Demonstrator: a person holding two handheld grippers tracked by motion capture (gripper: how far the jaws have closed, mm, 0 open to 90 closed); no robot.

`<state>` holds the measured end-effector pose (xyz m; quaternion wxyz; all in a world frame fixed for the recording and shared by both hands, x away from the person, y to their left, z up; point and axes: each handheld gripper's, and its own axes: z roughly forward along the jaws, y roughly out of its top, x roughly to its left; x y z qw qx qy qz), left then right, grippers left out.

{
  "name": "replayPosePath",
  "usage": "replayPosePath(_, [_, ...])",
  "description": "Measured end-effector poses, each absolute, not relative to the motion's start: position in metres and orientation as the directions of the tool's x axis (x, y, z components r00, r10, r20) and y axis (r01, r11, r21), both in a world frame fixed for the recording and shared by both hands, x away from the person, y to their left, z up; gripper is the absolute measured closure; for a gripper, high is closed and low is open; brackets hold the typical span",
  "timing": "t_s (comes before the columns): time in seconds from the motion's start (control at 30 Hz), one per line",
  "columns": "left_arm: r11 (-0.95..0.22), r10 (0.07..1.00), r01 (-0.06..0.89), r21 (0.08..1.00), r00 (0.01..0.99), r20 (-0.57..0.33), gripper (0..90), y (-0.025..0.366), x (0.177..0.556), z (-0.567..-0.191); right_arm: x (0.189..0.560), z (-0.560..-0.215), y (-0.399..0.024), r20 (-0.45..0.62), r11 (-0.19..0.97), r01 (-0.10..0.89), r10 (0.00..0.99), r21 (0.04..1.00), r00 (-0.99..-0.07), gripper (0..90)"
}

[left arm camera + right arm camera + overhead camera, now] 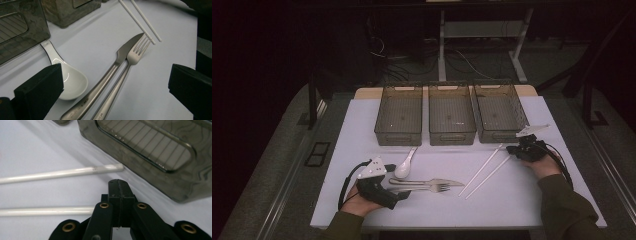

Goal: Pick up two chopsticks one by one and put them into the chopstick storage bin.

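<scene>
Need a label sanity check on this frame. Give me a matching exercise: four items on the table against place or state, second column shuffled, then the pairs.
Column 1:
1. spoon
2. fork
3. chopsticks
4. right tongs

Column 2:
A. white pair, lying by the right-hand bin
B. shut, nothing between them
C. metal, beside the knife
D. white, bowl nearest the left tongs

Pairs: 1-D, 2-C, 3-A, 4-B
</scene>
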<state>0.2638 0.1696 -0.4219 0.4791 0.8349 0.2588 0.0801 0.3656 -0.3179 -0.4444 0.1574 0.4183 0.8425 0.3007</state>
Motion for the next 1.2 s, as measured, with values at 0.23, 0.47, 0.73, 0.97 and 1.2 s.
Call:
replayPosePath(0.23, [-0.41, 0.508, 0.355, 0.84, 0.854, -0.113, 0.0, 0.17, 0.264, -0.422, 0.357, -0.444, -0.325, -0.012, 0.478, 0.62, 0.798, 0.622, -0.602, 89.7])
replayPosePath(0.47, [-0.411, 0.508, 0.356, 0.84, 0.854, -0.114, 0.0, 0.169, 0.264, -0.422, 0.353, -0.443, -0.328, -0.01, 0.475, 0.615, 0.796, 0.629, -0.605, 89.7])
replayPosePath(0.73, [-0.411, 0.506, 0.355, 0.84, 0.855, -0.114, 0.0, 0.168, 0.264, -0.422, 0.366, -0.431, -0.308, 0.005, 0.445, 0.566, 0.784, 0.694, -0.621, 89.7])
replayPosePath(0.97, [-0.409, 0.507, 0.356, 0.84, 0.854, -0.115, 0.0, 0.169, 0.265, -0.423, 0.365, -0.429, -0.317, -0.02, 0.456, 0.573, 0.794, 0.681, -0.608, 87.5])
replayPosePath(1.2, [-0.412, 0.504, 0.358, 0.838, 0.856, -0.118, 0.0, 0.168, 0.265, -0.423, 0.363, -0.432, -0.344, 0.028, 0.403, 0.624, 0.826, 0.67, -0.563, 79.7])
